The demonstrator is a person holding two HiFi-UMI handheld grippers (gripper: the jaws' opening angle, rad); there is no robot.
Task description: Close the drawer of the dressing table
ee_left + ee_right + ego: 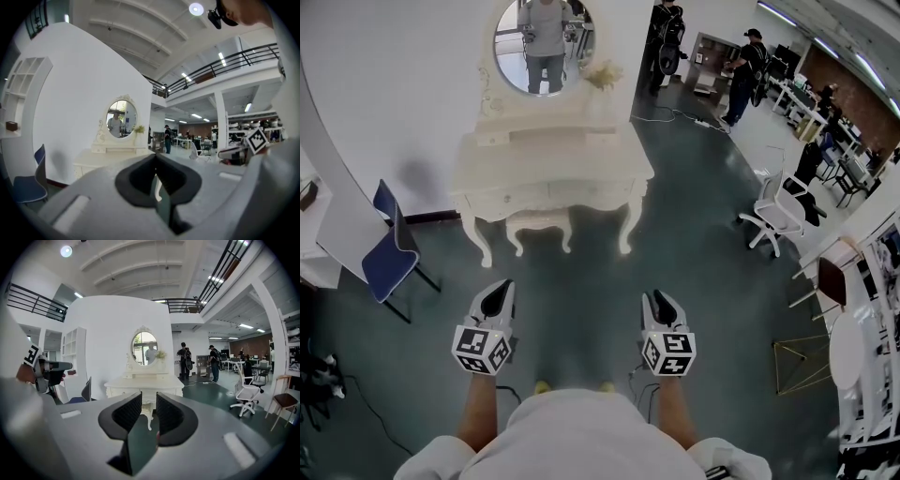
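The cream dressing table (553, 169) stands against the white wall under an oval mirror (546, 42). Its drawer fronts (546, 197) run along the front, and I cannot tell from here whether one stands out. A matching stool (539, 225) is tucked under the middle. Both grippers hang in the air well short of the table. My left gripper (497, 298) has its tips touching (155, 157), with the table (101, 161) off to its left. The right gripper (661, 302) points straight at the table (145, 383), its pads a narrow gap apart (149, 401) with nothing between them.
A blue chair (389, 253) stands left of the table. A white office chair (778, 216) and a brown chair (830, 281) are on the right. Cables lie on the dark floor (581, 309). People stand at the far back (750, 66).
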